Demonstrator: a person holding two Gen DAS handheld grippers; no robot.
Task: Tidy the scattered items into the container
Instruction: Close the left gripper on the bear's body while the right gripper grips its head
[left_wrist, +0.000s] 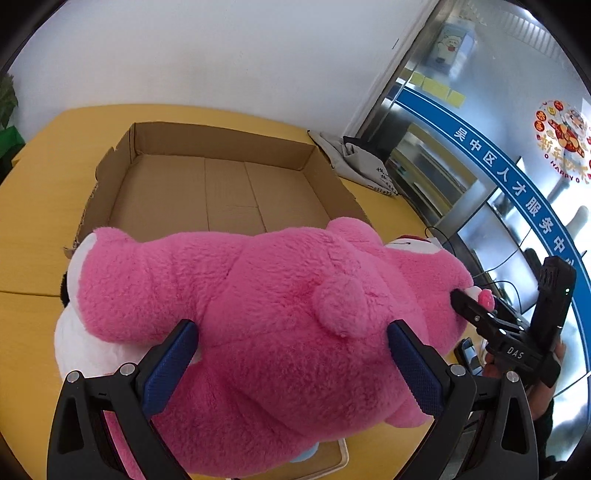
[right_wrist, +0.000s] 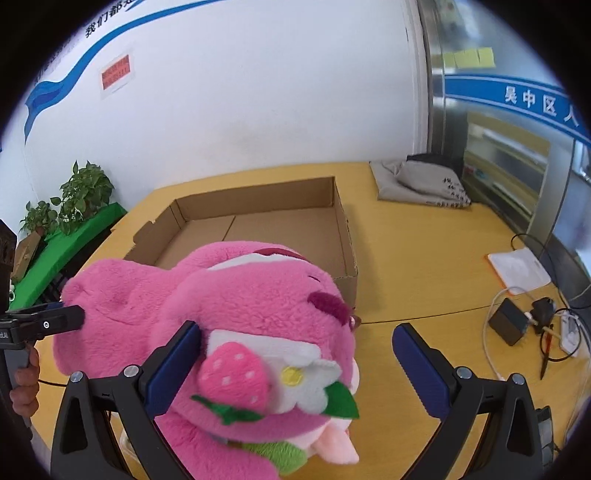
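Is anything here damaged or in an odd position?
Yes. The shallow brown cardboard box has ragged, torn edges on its left wall and near right corner. It holds nothing visible. The large pink plush bear lies sideways in front of the box, between the left gripper and the right gripper.

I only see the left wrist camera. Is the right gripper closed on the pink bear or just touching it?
Observer: The right gripper is just touching. Its jaws stand wide; one pad meets the pink bear at its head, the other is clear.
Operator: What's the pink bit by its tip?
Observer: A plush strawberry beside a white flower, on the head.
Operator: Anything loose on that side?
Observer: A black adapter and cables, right of the cardboard box.
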